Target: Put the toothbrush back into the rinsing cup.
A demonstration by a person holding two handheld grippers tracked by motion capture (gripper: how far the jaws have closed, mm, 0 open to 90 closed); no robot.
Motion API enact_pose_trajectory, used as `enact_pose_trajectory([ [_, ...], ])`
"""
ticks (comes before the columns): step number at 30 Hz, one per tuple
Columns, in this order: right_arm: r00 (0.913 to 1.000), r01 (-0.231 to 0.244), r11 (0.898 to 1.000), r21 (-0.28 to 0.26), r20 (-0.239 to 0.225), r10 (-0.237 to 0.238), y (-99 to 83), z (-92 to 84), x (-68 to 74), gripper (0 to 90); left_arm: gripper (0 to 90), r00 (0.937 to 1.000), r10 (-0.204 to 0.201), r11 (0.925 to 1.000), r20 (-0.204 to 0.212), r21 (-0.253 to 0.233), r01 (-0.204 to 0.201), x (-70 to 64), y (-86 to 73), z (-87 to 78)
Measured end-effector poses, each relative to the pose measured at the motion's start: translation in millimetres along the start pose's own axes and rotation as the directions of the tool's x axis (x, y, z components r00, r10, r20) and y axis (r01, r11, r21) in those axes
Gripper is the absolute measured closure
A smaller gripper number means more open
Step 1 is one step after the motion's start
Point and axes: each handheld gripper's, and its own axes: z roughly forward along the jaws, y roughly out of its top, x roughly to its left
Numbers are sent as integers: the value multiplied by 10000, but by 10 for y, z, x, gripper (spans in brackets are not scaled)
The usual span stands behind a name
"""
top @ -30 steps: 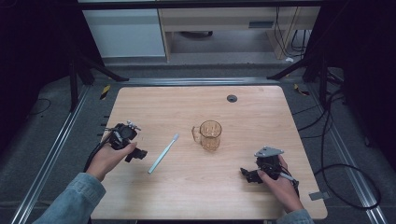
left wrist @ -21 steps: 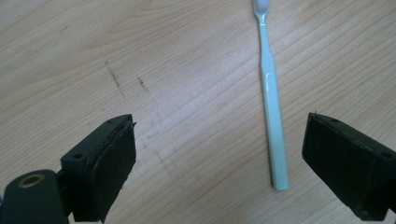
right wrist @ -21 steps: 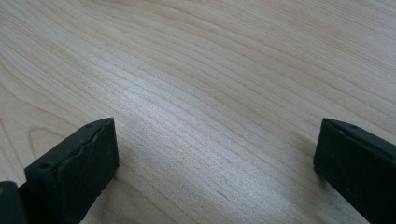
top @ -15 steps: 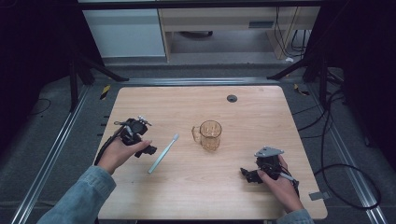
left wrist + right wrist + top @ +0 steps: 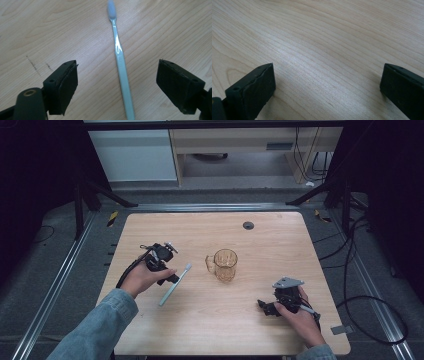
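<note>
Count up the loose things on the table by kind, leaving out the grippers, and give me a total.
Toothbrush: 1, pale blue-green, lying flat.
Glass mug: 1, amber-tinted, upright, with a handle.
Small dark round disc: 1, near the far edge; what it is cannot be told.
Total: 3
</note>
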Motion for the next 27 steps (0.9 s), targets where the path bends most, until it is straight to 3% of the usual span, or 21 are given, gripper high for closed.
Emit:
enact_pose_trajectory([
  [12,10000,42,10000,-18,83,-42,-2,3,-6,4,266,9991,422,9965,64,715,-426,-77,151,68],
  [20,10000,-12,10000,-26,97,12,-2,3,-7,4,382,9993,355,9922,149,1189,-370,-80,261,220],
  [27,9999,-87,10000,-13,113,87,-2,1,-6,4,472,9997,27,9867,233,1626,-65,-35,313,397],
])
